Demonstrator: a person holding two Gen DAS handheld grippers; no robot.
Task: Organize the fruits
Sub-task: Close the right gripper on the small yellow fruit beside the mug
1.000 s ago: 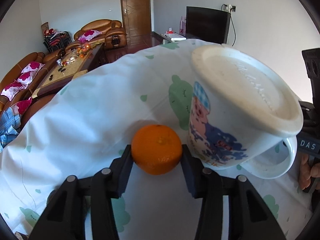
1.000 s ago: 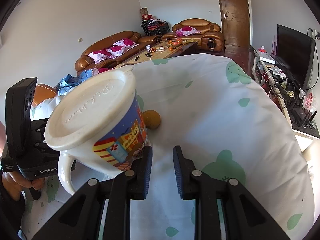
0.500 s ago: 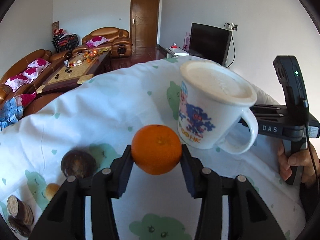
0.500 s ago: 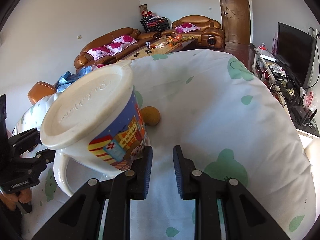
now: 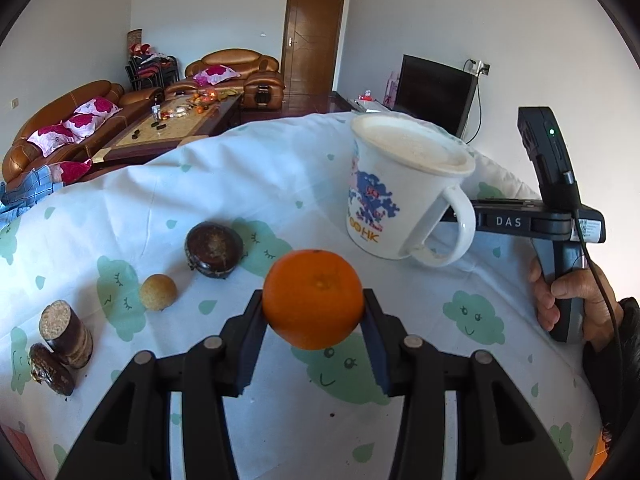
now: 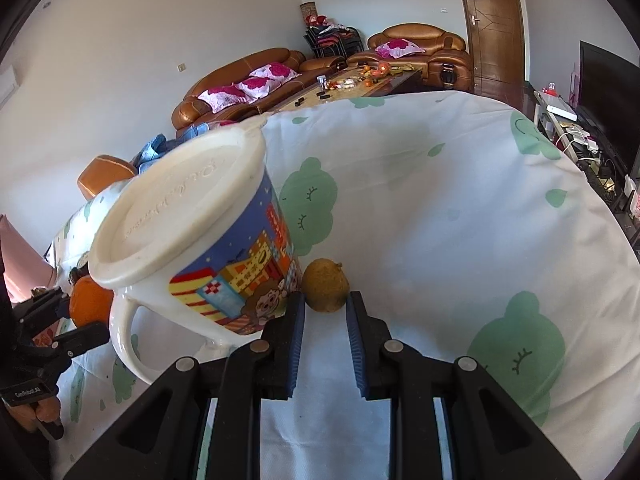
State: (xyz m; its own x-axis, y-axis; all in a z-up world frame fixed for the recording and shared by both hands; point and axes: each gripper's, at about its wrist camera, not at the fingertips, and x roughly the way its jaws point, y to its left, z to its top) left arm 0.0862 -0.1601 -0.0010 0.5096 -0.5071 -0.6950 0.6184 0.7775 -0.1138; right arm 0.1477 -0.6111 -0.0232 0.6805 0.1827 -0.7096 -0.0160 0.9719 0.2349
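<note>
The left hand-held gripper [image 5: 314,320] held a round orange tangerine [image 5: 313,299] clamped between its pads, in the air in front of the lidded white ceramic mug with cartoon print [image 5: 396,196]. The right hand-held gripper [image 6: 325,316] stood narrow with nothing between its pads, the mug just beside its left finger. Judging by the desk's cloud-print cloth [image 5: 460,380], sorting was barely begun: a small tan fruit [image 5: 158,292], a dark round fruit [image 5: 214,245] and brown cut pieces [image 5: 66,334] lay loose to the mug's left. What held the mug tilted, and its contents, were hidden.
</note>
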